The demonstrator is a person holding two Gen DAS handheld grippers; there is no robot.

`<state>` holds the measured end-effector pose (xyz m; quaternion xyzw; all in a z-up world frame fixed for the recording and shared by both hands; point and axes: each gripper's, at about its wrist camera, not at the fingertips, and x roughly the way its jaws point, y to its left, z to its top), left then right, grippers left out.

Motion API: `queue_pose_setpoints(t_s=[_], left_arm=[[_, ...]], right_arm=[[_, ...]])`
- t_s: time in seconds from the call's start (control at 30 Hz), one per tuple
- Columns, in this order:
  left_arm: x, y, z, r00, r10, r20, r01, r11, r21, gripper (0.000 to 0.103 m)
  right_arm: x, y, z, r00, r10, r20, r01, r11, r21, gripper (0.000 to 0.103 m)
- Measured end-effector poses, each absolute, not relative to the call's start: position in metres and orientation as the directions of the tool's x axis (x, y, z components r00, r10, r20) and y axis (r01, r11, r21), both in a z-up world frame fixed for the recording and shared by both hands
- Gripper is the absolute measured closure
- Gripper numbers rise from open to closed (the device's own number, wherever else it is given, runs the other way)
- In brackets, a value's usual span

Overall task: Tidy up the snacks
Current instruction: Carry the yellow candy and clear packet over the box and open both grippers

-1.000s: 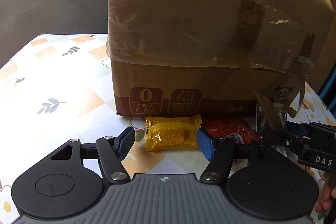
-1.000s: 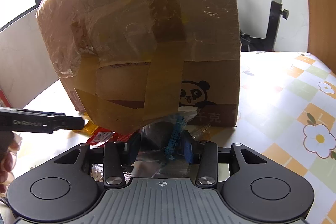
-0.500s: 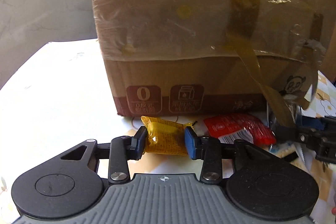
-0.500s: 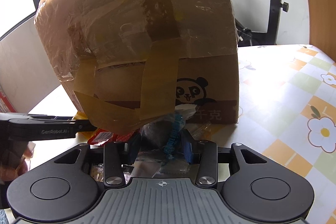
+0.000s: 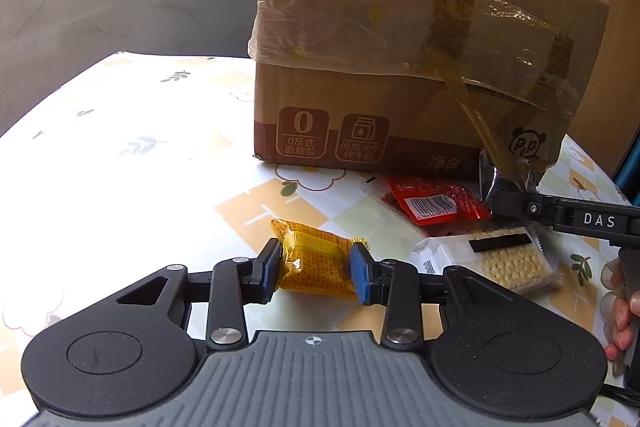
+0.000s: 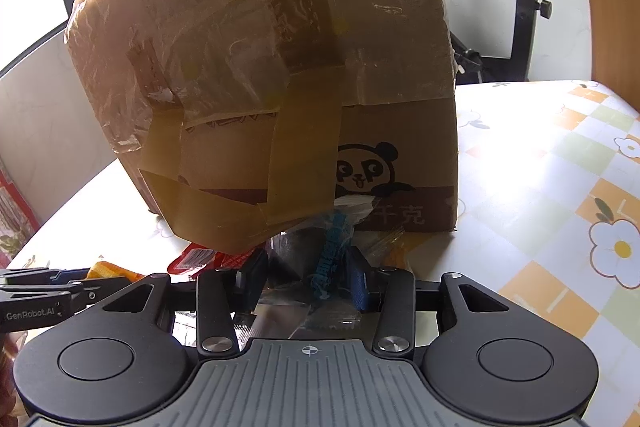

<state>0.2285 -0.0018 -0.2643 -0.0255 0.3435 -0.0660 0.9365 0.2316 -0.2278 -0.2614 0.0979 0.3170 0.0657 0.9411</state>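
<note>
The left gripper (image 5: 316,269) is closing on a yellow snack (image 5: 318,261), which was lying free a second ago; judging by this, one pick is secured. The right gripper (image 6: 307,277) is pinching a clear packet (image 6: 320,259). At one o'clock are lying crackers (image 5: 508,259) and a red packet (image 5: 432,201). At twelve is standing the box (image 5: 400,67).

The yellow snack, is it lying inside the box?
No, the yellow snack is outside the box, pinched between the left gripper's pads above the table.
</note>
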Motion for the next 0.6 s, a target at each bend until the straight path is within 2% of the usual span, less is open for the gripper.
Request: queue_pose_setpoints(t_s=[0.4,0.6], left_arm=[[0.227,0.000,-0.263,0.759,-0.145,-0.634,0.113,0.989,-0.090,0.064],[0.228,0.008,-0.253,0.752,-0.139,-0.645,0.093,0.990,-0.104,0.070]], right_arm=[[0.226,-0.227,-0.260,0.803,0.202,-0.561,-0.086,0.970,0.227,0.066],[0.219,-0.233,-0.252,0.807,0.177,-0.563,-0.042,0.969,0.244,0.066]])
